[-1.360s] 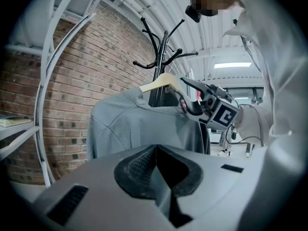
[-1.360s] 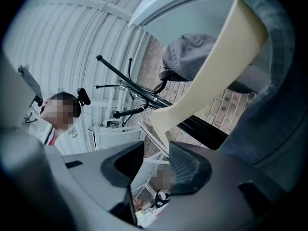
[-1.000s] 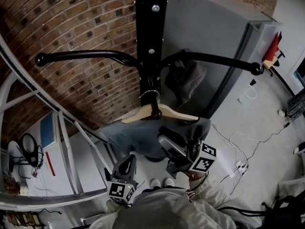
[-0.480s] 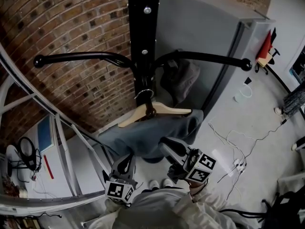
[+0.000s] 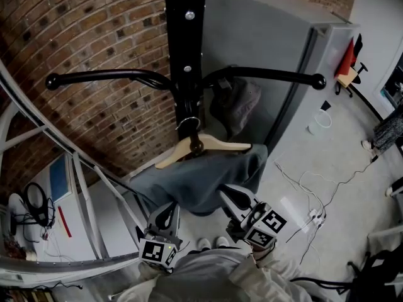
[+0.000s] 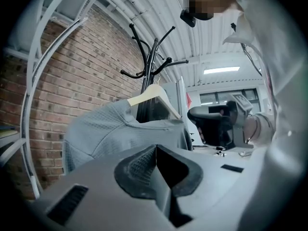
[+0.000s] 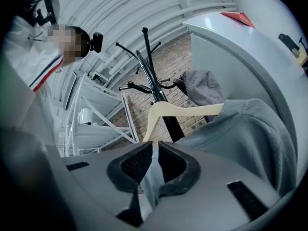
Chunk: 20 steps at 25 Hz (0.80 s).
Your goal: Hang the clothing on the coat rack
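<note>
Right tongs [image 5: 232,195] have just been closing, and they're narrow now, pinching a fold of the grey top [image 5: 195,180] near its lower edge. I can see the cloth right between the pads. Left tongs [image 5: 166,211] are pressed together with nothing in them, near the top's lower left edge. The top is draped over the wooden hanger [image 5: 211,145], hooked on the black rack [image 5: 186,55] by the brick wall [image 5: 94,36].
</note>
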Motion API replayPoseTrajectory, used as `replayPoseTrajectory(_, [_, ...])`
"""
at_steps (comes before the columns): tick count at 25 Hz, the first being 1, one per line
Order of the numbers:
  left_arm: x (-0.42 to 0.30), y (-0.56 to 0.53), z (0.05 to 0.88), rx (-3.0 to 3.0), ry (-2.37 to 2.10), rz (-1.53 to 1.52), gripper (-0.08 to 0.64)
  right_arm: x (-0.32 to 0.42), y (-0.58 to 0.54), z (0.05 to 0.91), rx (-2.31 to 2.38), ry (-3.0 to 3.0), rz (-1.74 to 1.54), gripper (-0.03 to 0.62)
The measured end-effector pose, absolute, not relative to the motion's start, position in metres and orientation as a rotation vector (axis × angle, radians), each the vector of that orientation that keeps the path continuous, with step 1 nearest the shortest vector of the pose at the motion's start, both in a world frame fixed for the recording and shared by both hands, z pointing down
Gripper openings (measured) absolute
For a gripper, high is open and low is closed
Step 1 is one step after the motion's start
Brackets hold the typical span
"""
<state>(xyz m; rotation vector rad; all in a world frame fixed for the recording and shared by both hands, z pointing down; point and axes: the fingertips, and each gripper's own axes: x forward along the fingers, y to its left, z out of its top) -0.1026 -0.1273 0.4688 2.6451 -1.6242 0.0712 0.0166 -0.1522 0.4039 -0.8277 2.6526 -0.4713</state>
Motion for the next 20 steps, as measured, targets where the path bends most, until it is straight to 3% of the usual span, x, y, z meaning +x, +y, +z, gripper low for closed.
replayPoseTrajectory(20, [-0.09,-0.117,0.471,2.598,-1.675,0.098,0.009,0.029,-0.144,0.43,-0.926,2.707,-0.483,0.025])
